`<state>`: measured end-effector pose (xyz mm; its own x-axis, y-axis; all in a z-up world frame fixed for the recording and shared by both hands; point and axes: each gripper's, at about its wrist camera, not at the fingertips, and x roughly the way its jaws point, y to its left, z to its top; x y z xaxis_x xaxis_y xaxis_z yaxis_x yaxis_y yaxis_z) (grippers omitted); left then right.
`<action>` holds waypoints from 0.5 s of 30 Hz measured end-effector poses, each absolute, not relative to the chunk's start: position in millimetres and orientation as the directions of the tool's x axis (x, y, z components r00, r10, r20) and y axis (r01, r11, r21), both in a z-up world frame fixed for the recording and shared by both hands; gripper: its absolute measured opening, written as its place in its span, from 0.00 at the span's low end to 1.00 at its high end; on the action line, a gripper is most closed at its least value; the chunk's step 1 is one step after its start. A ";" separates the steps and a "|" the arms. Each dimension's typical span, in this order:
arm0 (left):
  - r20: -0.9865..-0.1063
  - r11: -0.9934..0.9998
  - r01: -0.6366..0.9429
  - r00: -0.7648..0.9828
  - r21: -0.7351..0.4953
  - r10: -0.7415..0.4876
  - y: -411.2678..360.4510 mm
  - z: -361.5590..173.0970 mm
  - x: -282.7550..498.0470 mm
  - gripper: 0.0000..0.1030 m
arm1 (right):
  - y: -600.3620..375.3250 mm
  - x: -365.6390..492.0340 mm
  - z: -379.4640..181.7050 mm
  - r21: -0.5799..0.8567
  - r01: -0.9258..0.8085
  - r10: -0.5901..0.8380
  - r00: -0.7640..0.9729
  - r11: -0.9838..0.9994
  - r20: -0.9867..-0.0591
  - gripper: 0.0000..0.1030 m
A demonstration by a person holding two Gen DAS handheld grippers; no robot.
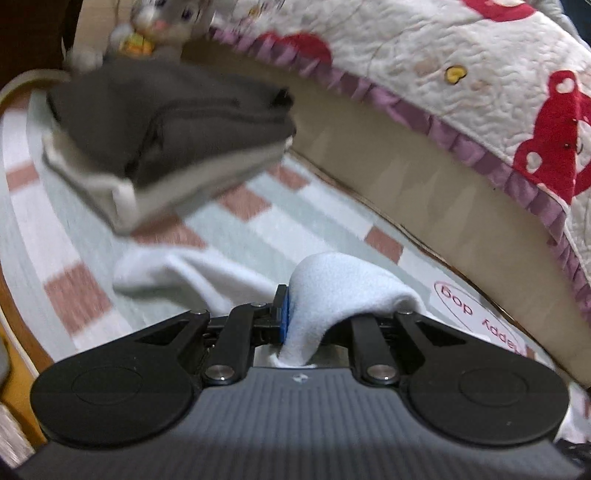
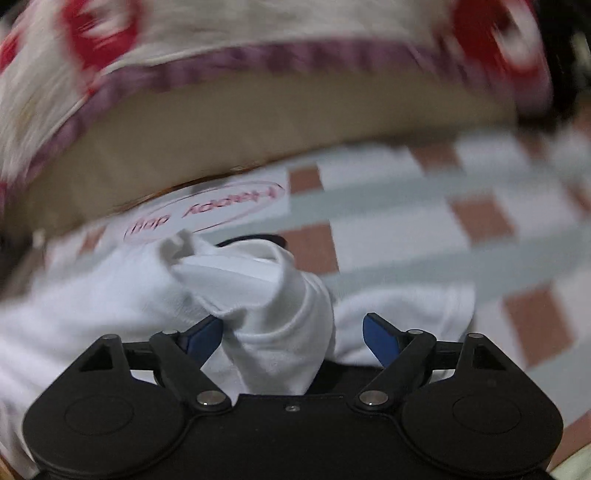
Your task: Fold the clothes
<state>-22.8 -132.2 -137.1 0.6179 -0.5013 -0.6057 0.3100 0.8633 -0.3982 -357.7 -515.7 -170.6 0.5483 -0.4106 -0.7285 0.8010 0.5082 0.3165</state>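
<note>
A white garment (image 1: 332, 291) lies on the checked bed sheet (image 1: 258, 206). My left gripper (image 1: 295, 314) is shut on a bunched fold of it; the cloth drapes over the right finger and hides it. In the right wrist view the same white garment (image 2: 266, 306) rises in a bunch between the blue-padded fingers (image 2: 380, 336). My right gripper (image 2: 293, 332) stands open, its jaws wide apart around the cloth. The view is blurred.
A stack of folded grey and white clothes (image 1: 166, 136) sits at the far left. A plush rabbit (image 1: 162, 26) lies behind it. A quilt with red prints and purple trim (image 1: 480, 92) hangs over a beige edge (image 1: 369, 147) along the right.
</note>
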 end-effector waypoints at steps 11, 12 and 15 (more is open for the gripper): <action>-0.457 0.791 0.385 0.660 -0.476 -0.596 -123.7 -114.0 -33.9 0.12 | -489.4 -338.3 -110.4 0.190 0.675 -0.479 0.666 0.713 -0.572 0.06; -0.430 0.763 0.389 0.654 -0.516 -0.623 -117.5 -108.2 -32.3 0.12 | -489.7 -338.0 -93.7 0.163 0.666 -0.496 0.676 0.728 -0.545 0.06; -0.374 0.716 0.398 0.650 -0.574 -0.662 -104.1 -92.7 -31.6 0.12 | -510.2 -322.7 -40.6 0.090 0.642 -0.529 0.695 0.761 -0.487 0.05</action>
<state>-31.6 -104.1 -92.7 0.6499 -0.6616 -0.3741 0.3984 0.7158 -0.5736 -322.7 -510.2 -40.6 0.6953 -0.5288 -0.4868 0.6420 0.7614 0.0899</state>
